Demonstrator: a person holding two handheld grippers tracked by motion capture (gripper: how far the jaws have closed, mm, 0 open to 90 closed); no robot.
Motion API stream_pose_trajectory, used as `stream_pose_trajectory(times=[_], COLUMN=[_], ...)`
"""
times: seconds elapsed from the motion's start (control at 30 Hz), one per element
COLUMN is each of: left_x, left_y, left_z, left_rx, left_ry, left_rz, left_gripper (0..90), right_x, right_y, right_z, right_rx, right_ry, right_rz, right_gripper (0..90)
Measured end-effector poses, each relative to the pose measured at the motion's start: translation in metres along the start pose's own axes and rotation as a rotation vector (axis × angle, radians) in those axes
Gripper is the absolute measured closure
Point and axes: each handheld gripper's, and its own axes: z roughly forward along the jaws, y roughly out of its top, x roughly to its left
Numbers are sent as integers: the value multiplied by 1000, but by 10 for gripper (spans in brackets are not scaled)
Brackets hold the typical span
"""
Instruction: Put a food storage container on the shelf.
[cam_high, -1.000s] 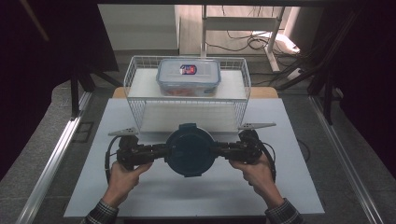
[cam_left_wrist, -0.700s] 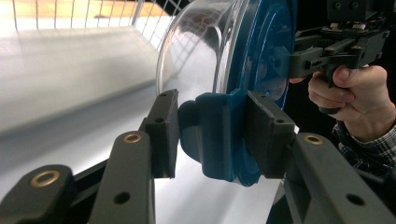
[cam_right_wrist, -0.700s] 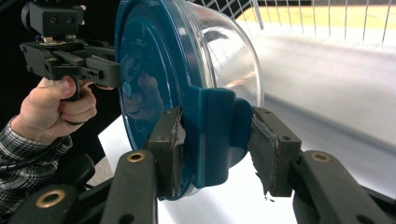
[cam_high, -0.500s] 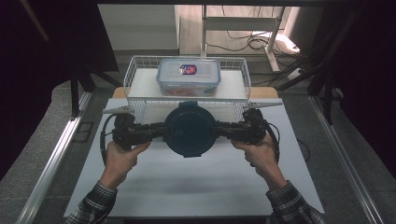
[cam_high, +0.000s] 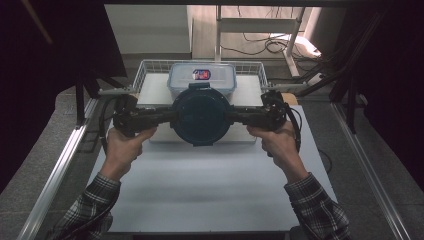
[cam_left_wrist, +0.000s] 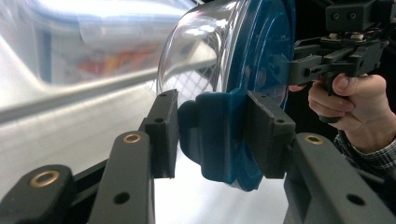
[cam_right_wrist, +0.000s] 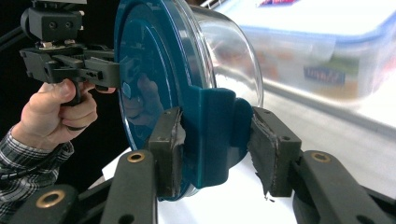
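High view — round container (cam_high: 201, 117) clamped between left gripper (cam_high: 167, 115) and right gripper (cam_high: 235, 115).

Lid sticker: we see a red and blue label (cam_high: 201, 74) on the lid of the clear rectangular storage box (cam_high: 225, 80), at about twelve o'clock from the table's centre in the high view; its print is too small for us to read.
Side label: in the right gripper view we find a dark blue strip (cam_right_wrist: 324, 74) on the box wall, at about two o'clock in the frame; its pale lettering is blurred beyond reading.
Left gripper view: we make out orange-red marks (cam_left_wrist: 119, 60) through the box wall, no letters.
Readable text: we can read none.
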Motion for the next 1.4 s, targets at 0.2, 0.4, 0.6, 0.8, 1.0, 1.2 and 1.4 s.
stream_pose_trajectory(times=[0.2,0.4,0.6,0.8,1.0,1.2,1.4], left_x=[4,12,20,31,44,49,48], left_y=[24,49,75,92,97,103,108], left_z=[-3,0,3,9,17,24,27], left_rx=[-5,-23,-40,-51,-60,-53,-40], left_ry=[1,-8,-20,-18,-27,-10,22], left_rz=[17,21,33,24,2,1,65], left_gripper=[570,570,570,569,567,564,550], right_x=[1,-3,-8,-16,-26,-35,-41], right_y=[24,47,70,90,99,105,109], right_z=[0,1,0,3,9,12,15], right_rx=[-12,-27,-53,-68,-76,-80,-78], right_ry=[-8,-15,-25,-37,-47,-57,-70], right_rz=[-18,-17,-20,-18,-4,11,18], right_gripper=[559,559,558,558,557,555,545])
